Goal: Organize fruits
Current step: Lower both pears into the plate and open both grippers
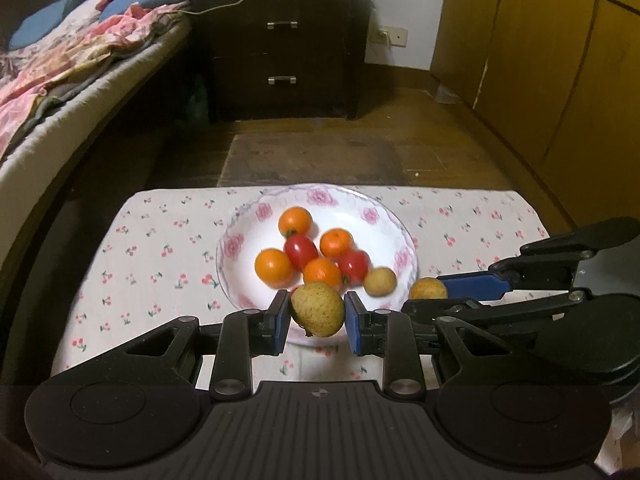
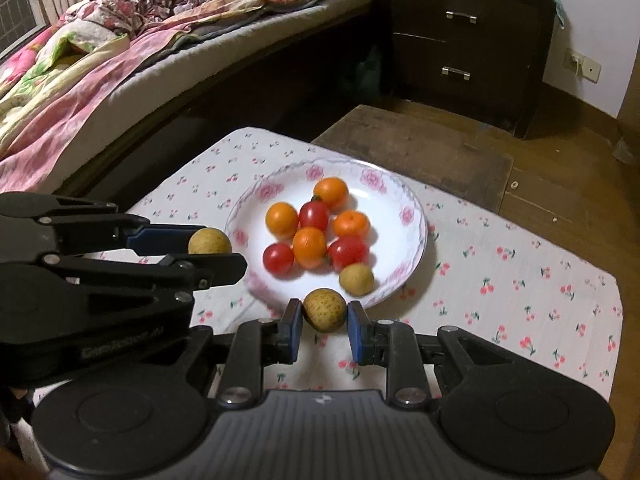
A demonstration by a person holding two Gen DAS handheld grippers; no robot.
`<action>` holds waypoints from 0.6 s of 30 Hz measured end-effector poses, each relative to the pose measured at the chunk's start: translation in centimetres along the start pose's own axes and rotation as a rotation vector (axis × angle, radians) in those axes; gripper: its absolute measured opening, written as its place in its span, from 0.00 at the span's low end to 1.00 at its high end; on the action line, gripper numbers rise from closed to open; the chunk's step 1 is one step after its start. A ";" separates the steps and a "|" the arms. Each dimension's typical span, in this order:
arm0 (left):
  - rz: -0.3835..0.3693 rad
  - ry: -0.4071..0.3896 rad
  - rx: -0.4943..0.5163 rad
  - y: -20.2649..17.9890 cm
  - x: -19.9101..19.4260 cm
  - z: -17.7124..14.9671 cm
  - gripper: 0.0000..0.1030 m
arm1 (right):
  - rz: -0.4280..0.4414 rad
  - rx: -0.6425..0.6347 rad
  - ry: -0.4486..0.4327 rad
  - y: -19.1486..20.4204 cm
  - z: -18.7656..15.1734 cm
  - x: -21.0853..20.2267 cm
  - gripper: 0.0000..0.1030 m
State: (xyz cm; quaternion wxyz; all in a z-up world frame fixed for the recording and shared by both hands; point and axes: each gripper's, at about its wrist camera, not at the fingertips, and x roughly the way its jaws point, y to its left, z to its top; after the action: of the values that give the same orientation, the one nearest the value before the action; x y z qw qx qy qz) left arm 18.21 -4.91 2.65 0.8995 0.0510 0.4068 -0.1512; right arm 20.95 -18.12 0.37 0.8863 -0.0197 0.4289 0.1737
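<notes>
the round tan speckled fruit in your left gripper (image 1: 318,320) sits between the blue pads, raised over the near rim of the white floral-rimmed plate (image 1: 236,240); the pads look closed onto its sides, though the right one shows a sliver of gap, so your hold may be light. your right gripper (image 2: 324,330) has a second tan speckled fruit between its pads, at the plate's near edge, and you can't tell from these views whether the jaws pinch it or only bracket it. a third tan fruit (image 2: 356,279) already lies inside the plate beside the heap of orange and red cherry tomatoes (image 2: 310,232), and the plate rests on a white cherry-print cloth (image 2: 520,272). the two grippers are close together at the same rim, so they could knock each other if both go in at once. a fruit let go over the sloping rim may roll out onto the cloth, or bump the loose tomatoes and scatter them.
</notes>
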 end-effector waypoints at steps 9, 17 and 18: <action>0.006 -0.012 -0.022 0.6 1.1 1.5 0.35 | -0.008 0.023 -0.013 -0.9 1.8 1.0 0.27; 0.017 0.004 -0.025 1.0 2.6 1.9 0.35 | -0.016 0.012 0.001 -1.3 2.4 2.5 0.27; 0.019 0.006 -0.024 1.0 2.7 2.0 0.35 | -0.016 0.013 0.003 -1.3 2.4 2.7 0.27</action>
State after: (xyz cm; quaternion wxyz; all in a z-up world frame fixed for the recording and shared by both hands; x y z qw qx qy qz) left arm 21.63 -5.04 1.88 0.9002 0.0445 0.4107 -0.1376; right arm 24.72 -18.15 -0.33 0.8871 -0.0178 0.4313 0.1637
